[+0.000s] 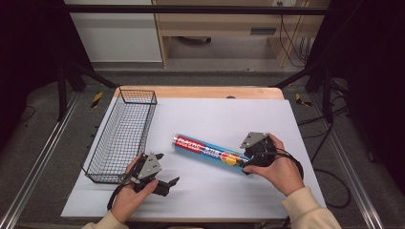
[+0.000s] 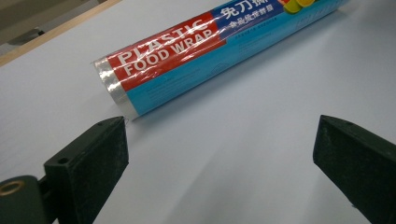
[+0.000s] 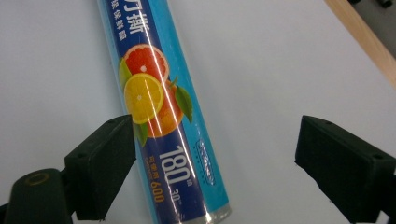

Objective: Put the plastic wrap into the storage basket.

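While left fingers (image 2: 219, 163) idle agape, right fingers (image 3: 215, 168) straddle plastic wrap roll (image 3: 161, 116) ungripped; next: squeeze, lift toward wire basket (image 1: 122, 136).

You've got one blue cylindrical roll of plastic food wrap (image 1: 206, 150) with a red label band, lying on one white rectangular table mat (image 1: 210, 114). One black rectangular wire mesh basket (image 1: 122, 135) sits at the mat's left edge. Two black handheld two-jaw grippers: one in your left hand (image 1: 165, 183), one in your right hand (image 1: 248, 162), two black jaws on each.
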The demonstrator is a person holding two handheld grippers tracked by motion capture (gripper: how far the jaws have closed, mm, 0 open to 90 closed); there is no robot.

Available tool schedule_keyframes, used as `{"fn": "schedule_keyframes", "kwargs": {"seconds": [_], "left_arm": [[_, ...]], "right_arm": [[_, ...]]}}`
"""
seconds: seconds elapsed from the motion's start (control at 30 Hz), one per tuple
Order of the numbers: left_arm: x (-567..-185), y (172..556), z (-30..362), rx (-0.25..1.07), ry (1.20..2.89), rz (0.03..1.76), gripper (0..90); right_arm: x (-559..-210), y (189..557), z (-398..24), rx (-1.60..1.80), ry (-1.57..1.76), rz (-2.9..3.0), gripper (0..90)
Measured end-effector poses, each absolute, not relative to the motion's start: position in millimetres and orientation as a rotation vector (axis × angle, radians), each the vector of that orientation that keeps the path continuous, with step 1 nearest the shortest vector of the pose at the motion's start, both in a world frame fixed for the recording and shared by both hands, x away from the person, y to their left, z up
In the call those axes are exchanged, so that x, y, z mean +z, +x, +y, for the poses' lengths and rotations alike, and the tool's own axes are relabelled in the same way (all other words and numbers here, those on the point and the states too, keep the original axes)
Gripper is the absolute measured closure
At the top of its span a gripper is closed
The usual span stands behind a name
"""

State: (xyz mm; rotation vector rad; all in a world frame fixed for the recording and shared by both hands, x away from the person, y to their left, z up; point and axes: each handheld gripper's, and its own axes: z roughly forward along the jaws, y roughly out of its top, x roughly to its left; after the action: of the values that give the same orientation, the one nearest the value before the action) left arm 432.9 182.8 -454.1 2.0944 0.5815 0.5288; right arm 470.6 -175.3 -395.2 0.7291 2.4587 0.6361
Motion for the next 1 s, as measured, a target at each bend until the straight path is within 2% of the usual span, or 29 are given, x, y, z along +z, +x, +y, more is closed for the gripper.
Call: {"fn": "schedule_keyframes", "kwargs": {"seconds": [0.53,1.0], "left_arm": [[-453.3,433.6,184.1,0.521,2.095,0.579,3.6],[-454.2,433.3,182.2,0.508,2.109,0.566,3.7]], "right_arm": [[-410.0,492.8,-156.7,0.597,0.698,2.599,10.5],[-426.0,505.0,-147.1,0.617,0.653,2.658,14.7]]}}
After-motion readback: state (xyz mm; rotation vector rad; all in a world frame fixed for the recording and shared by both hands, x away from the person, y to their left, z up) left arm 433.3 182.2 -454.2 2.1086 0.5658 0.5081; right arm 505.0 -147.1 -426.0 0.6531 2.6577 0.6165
